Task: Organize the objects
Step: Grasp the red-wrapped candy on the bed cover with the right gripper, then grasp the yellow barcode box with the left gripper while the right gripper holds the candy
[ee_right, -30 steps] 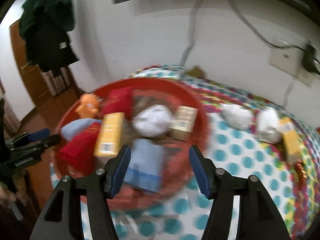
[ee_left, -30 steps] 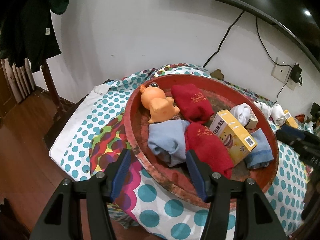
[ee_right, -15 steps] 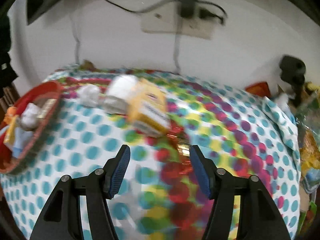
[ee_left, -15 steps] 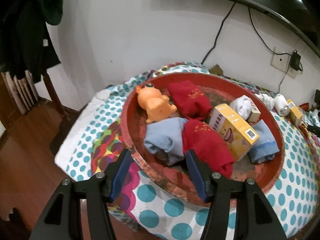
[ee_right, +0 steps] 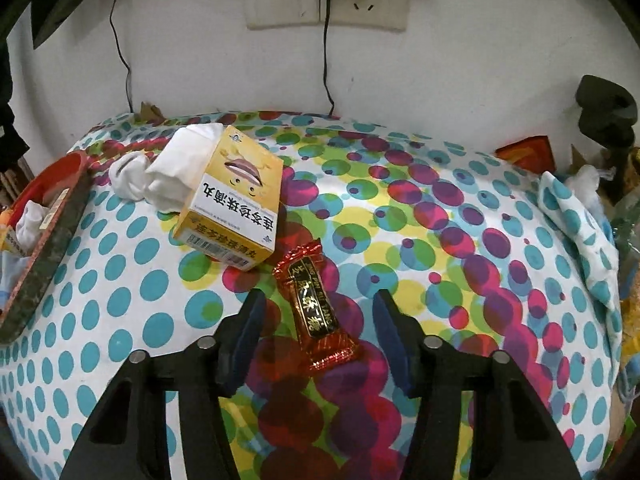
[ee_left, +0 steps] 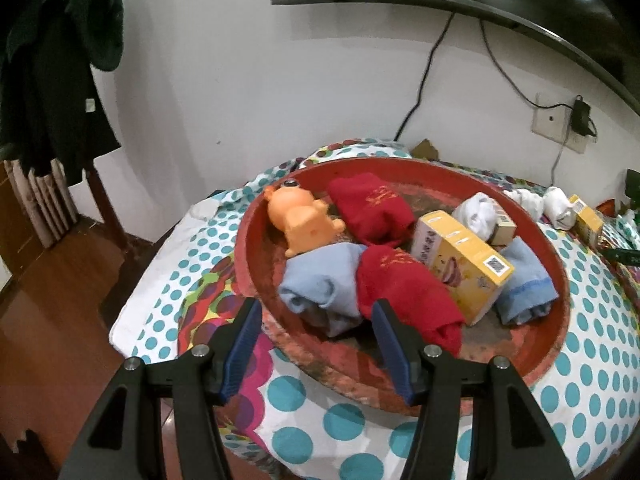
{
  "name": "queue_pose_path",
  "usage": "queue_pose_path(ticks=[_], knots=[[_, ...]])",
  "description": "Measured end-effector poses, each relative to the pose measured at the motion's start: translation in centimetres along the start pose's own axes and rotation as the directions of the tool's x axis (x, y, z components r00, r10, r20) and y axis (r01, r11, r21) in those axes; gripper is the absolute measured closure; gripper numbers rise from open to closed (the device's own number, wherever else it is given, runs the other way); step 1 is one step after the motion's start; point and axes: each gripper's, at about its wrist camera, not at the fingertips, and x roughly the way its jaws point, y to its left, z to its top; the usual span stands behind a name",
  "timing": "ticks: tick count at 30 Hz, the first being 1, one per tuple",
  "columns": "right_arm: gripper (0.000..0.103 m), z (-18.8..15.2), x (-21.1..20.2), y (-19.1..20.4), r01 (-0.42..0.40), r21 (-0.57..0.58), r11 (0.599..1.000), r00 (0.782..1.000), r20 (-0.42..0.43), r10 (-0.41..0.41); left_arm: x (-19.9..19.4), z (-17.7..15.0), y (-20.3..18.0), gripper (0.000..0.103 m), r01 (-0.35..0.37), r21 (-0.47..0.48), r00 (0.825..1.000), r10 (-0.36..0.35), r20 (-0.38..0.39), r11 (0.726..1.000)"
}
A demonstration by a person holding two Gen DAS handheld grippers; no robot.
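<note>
A red candy wrapper (ee_right: pixel 316 308) is seen at lower centre, between the wide-spread fingers of the right gripper (ee_right: pixel 318 336); nothing is gripped. The left gripper (ee_left: pixel 316 338) is likewise held wide.

Right claw (ee_right: pixel 318 312) swung from red tray (ee_right: pixel 44 232) to candy wrapper (ee_right: pixel 314 308), left claw (ee_left: pixel 316 320) eased back

Candy (ee_right: pixel 316 307) w/in right tool (ee_right: pixel 318 320) gap
</note>
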Motion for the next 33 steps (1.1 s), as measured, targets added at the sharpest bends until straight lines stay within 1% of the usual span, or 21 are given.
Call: queue_pose_path(ticks=[1,5,6,7,9,11,13,14,17,22,25,29,30,32,33], knots=[[0.059,0.0,0.3,0.1,0.003,-0.004,1.000,1.000,-0.011,-0.003,0.0,0.0,-0.1,0.044,-0.005,-0.002,1.000,0.005,0.002,1.000],[0.063,0.0,0.1,0.4,0.009,-0.019,1.000,1.000,-0.012,-0.010,0.0,0.0,-0.2,0.044,-0.013,-0.024,1.000,0.012,-0.019,1.000],[0.066,0.0,0.1,0.3,0.014,-0.020,1.000,1.000,-0.012,-0.014,0.0,0.0,-0.3,0.044,-0.008,-0.026,1.000,0.008,-0.027,1.000],[0.074,0.1,0.1,0.3,0.015,-0.020,1.000,1.000,-0.011,-0.015,-0.1,0.0,-0.5,0.044,-0.011,-0.027,1.000,0.010,-0.026,1.000],[0.083,0.0,0.1,0.1,0.020,-0.020,1.000,1.000,-0.009,-0.020,-0.5,0.2,-1.0,0.044,-0.009,-0.020,1.000,0.009,-0.026,1.000],[0.083,0.0,0.0,0.0,0.018,-0.020,1.000,1.000,-0.009,-0.018,-1.1,0.3,-1.8,0.044,-0.018,0.002,1.000,0.018,-0.022,1.000],[0.083,-0.1,-0.2,0.0,0.034,-0.010,0.999,0.999,-0.018,-0.034,-1.6,0.4,-2.7,0.044,-0.016,0.029,1.000,0.017,-0.023,0.999],[0.083,-0.4,-0.4,-0.5,0.032,-0.008,0.999,0.999,-0.017,-0.033,-1.9,0.5,-3.2,0.044,-0.015,0.040,1.000,0.016,-0.023,0.999],[0.083,-1.0,-0.9,-1.8,0.046,0.003,0.999,0.999,-0.019,-0.046,-2.9,0.6,-4.7,0.044,0.009,0.064,1.000,-0.008,-0.010,0.998],[0.083,-2.2,-2.1,-4.0,0.056,0.033,0.998,0.998,-0.019,-0.055,-3.7,1.2,-8.5,0.044,0.086,0.116,0.996,-0.084,-0.027,0.990],[0.083,-3.1,-2.8,-5.3,0.061,0.048,0.997,0.998,-0.019,-0.061,-3.9,1.6,-11.7,0.044,0.138,0.169,0.990,-0.133,-0.037,0.976],[0.083,-3.9,-3.5,-6.4,0.062,0.061,0.996,0.998,-0.017,-0.061,-3.2,2.7,-16.5,0.044,0.233,0.222,0.972,-0.220,-0.081,0.947],[0.083,-4.0,-3.6,-6.7,0.057,0.073,0.996,0.998,-0.015,-0.056,-2.7,3.1,-18.2,0.044,0.268,0.233,0.963,-0.250,-0.104,0.935],[0.083,-4.1,-3.7,-7.1,0.044,0.091,0.995,0.999,-0.012,-0.043,-2.0,3.6,-20.7,0.044,0.298,0.243,0.953,-0.274,-0.127,0.923],[0.083,-4.1,-3.7,-7.1,0.040,0.094,0.995,0.999,-0.012,-0.039,-1.4,4.0,-22.5,0.044,0.321,0.255,0.946,-0.294,-0.141,0.912]])
